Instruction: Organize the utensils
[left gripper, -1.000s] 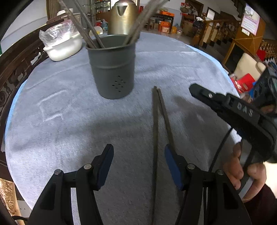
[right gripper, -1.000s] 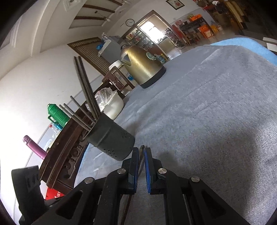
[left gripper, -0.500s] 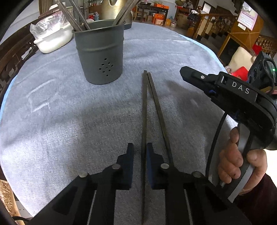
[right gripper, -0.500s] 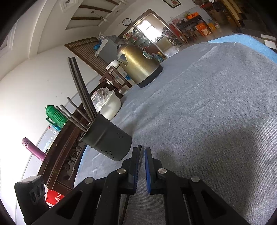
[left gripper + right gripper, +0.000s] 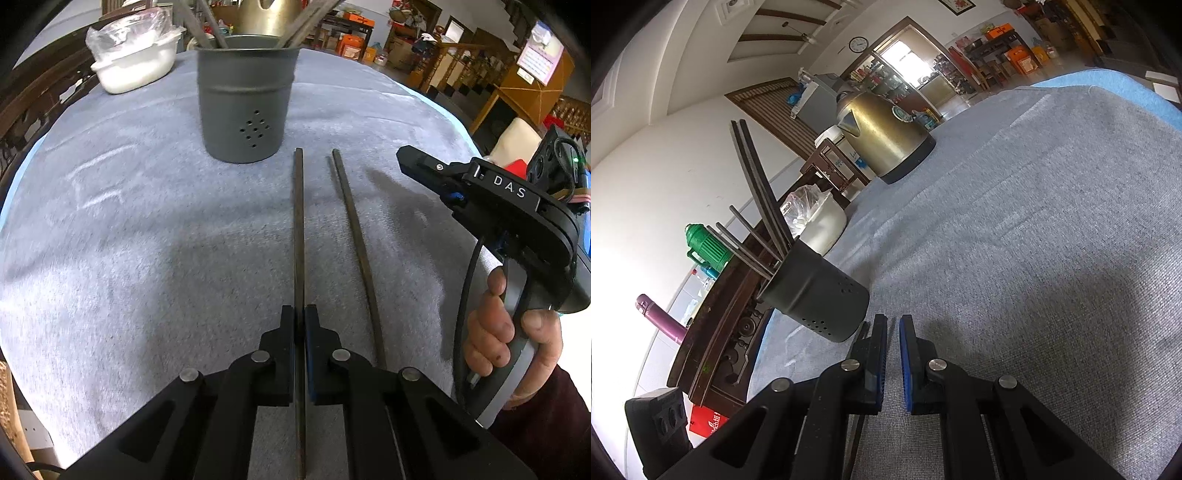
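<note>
The left tool is clamped on one chopstick near its near end; that long overhang could swing or slip on lifting. The second chopstick lies just right on the table. The right tool is nearly closed, empty. Farther off, the crowded cup could tip if struck.

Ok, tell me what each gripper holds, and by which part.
The left gripper is shut on one chopstick, gripping it toward its near end. The right gripper is shut and holds nothing.
</note>
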Available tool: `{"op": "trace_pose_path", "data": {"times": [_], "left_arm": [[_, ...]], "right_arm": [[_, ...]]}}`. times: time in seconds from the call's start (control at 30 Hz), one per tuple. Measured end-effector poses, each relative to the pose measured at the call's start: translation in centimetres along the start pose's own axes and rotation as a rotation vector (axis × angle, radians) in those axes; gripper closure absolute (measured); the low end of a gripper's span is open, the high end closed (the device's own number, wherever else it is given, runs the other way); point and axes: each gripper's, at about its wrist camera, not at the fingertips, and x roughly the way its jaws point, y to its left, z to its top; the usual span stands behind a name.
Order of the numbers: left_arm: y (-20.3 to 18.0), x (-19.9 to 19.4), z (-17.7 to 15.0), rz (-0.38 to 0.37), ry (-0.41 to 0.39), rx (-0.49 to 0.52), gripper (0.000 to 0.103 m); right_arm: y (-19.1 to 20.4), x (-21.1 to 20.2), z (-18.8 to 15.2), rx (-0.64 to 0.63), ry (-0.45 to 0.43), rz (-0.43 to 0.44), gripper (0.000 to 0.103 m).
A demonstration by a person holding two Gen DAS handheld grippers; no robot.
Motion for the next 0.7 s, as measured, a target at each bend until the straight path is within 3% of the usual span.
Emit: {"op": "trace_pose_path", "data": {"times": [0.7], "left_arm": [[8.3,-4.5,-4.6,0.002,-0.022,-0.210,0.097]], "right_arm": [[0.3,0.5,-0.3,-0.008,0.029,-0.020,0.094]]}}
